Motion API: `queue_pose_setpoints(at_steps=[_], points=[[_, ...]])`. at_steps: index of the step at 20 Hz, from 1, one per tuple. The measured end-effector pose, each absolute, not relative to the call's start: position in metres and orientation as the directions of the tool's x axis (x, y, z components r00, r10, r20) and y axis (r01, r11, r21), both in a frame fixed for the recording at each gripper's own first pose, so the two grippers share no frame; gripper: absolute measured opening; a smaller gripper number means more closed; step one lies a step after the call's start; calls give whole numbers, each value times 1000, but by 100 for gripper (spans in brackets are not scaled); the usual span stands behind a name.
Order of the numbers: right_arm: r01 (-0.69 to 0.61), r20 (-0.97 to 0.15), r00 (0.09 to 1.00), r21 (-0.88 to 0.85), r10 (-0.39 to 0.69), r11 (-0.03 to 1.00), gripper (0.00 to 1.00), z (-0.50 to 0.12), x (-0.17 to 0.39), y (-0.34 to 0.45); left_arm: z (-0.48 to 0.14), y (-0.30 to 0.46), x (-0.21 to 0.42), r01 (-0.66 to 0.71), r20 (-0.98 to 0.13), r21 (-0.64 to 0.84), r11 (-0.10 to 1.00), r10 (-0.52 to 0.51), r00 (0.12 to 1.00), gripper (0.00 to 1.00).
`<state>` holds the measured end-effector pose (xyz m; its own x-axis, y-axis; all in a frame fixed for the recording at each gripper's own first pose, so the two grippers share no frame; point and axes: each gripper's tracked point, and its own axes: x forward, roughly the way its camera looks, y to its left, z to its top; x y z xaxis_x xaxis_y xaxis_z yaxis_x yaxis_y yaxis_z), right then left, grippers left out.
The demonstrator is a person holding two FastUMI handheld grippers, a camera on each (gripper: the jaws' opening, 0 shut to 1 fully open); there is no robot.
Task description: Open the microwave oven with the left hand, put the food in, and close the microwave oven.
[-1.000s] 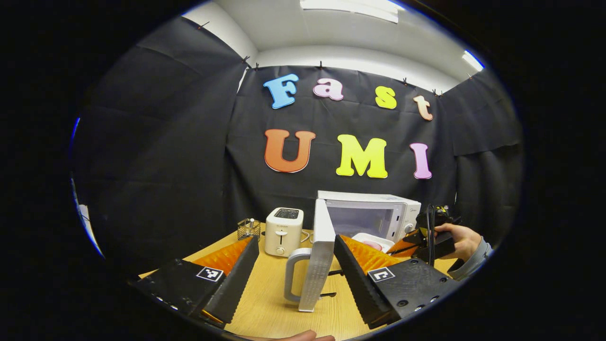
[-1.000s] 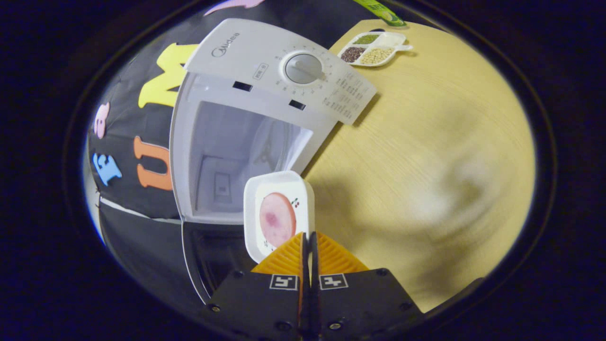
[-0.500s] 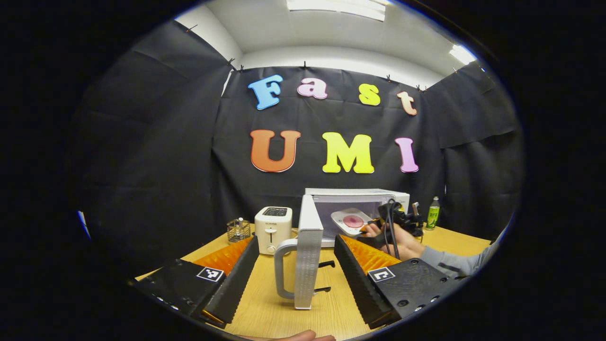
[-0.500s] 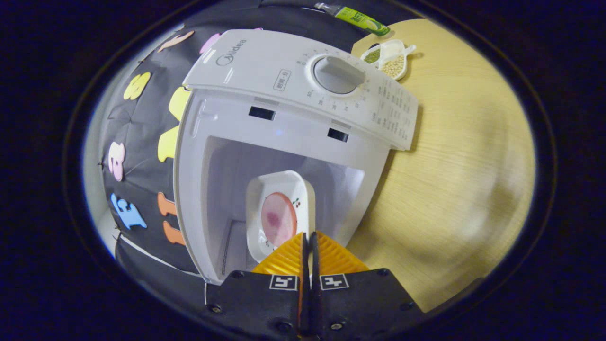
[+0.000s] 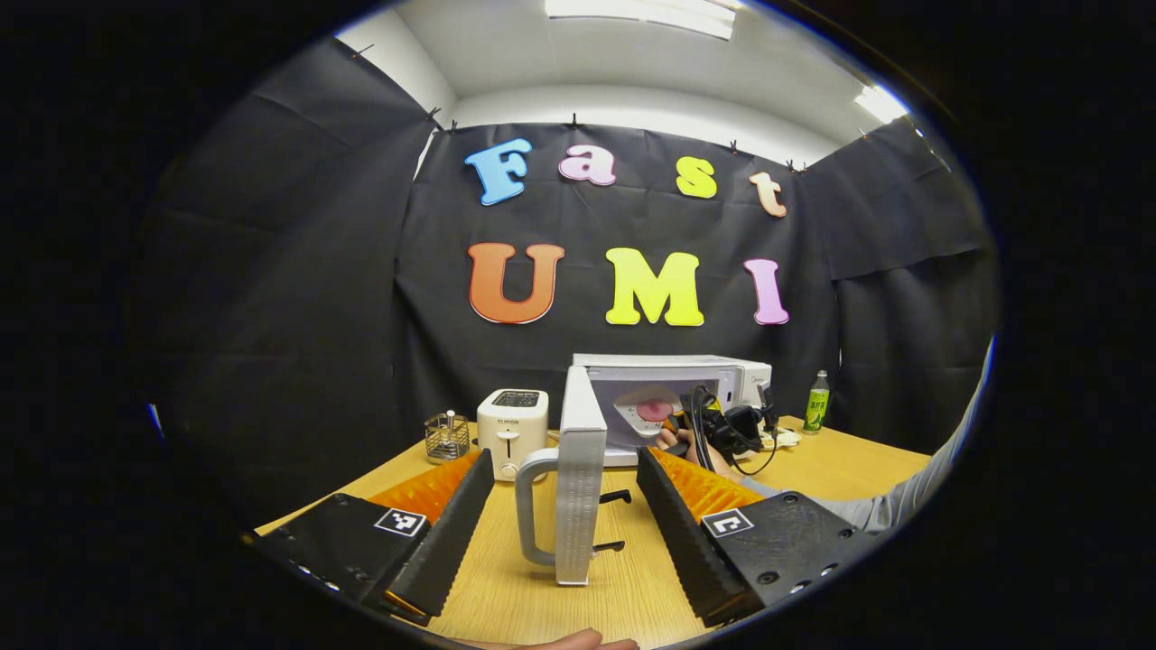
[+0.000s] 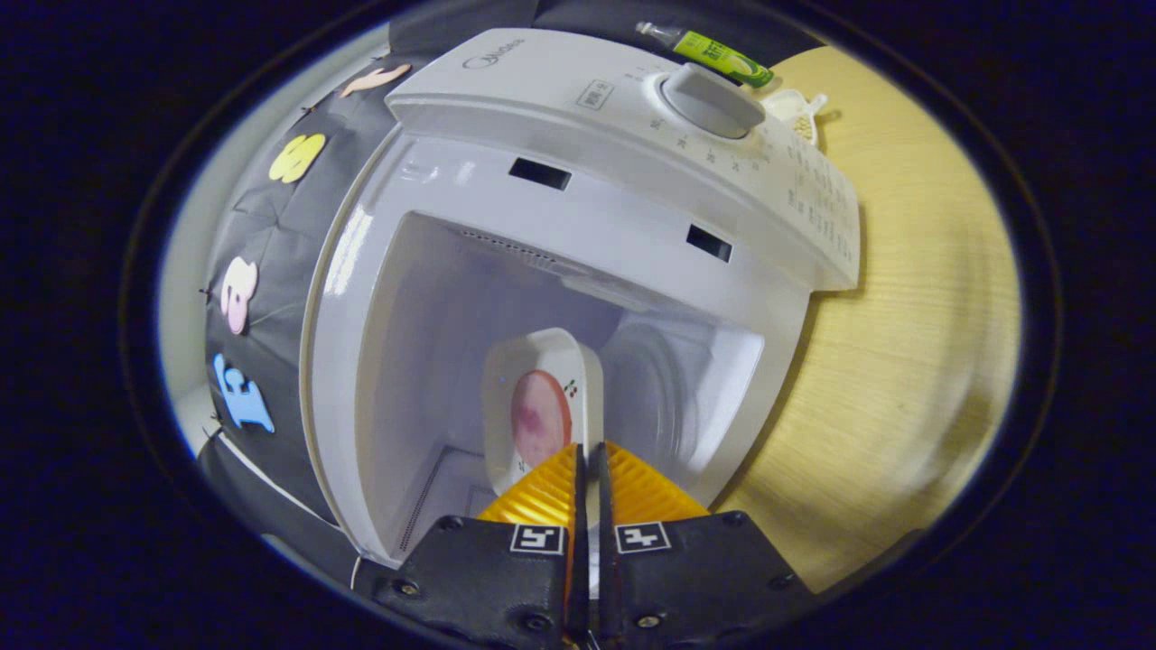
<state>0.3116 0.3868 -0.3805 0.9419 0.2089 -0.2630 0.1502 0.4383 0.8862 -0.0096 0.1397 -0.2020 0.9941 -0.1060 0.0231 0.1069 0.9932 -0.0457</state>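
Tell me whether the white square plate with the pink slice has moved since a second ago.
Yes. The white square plate with the pink slice has gone forward into the white microwave oven, from outside its opening.

I work in a staged recording booth, not a real kitchen: black cloth walls clipped up under ceiling light panels, a wooden bench carrying kitchen appliances, a microwave oven and a toaster.

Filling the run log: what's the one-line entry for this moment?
door: open | left gripper: open, astride door | right gripper: shut on plate | plate: entering microwave
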Motion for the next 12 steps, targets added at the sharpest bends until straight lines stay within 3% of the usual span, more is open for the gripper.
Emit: queue_pose_setpoints(at_steps=[4, 5, 6, 7, 8, 9, 10, 11, 12], points=[[135, -264, 943, 862, 204, 488, 10, -396, 312, 391, -203, 133, -11, 109, 19, -26, 994, -108, 994, 95], [101, -229, 952, 863, 205, 496, 3, -391, 316, 392, -203, 131, -11, 107, 15, -29, 994, -107, 994, 95], [86, -232, 948, 845, 217, 528, 14, -392, 317, 394, -203, 125, -14, 121, 18, -30, 992, -121, 993, 83], [66, -224, 948, 832, 226, 551, 14, -391, 315, 395, -201, 120, -17, 133, 22, -26, 991, -133, 991, 83], [52, -221, 947, 822, 233, 567, 5, -389, 314, 396, -199, 121, -18, 131, 29, -24, 991, -131, 991, 83], [25, -208, 945, 815, 252, 579, 13, -387, 312, 397, -198, 122, -20, 129, 29, -32, 991, -128, 991, 94], [-1, -197, 942, 807, 271, 591, 41, -385, 310, 399, -200, 122, -22, 127, 24, -46, 991, -126, 992, 94], [-56, -160, 941, 794, 297, 605, 36, -376, 307, 402, -199, 122, -23, 130, 25, -60, 990, -129, 991, 94], [-90, -152, 940, 755, 307, 649, 65, -372, 303, 403, -197, 124, -26, 127, 31, -69, 990, -125, 992, 94]])
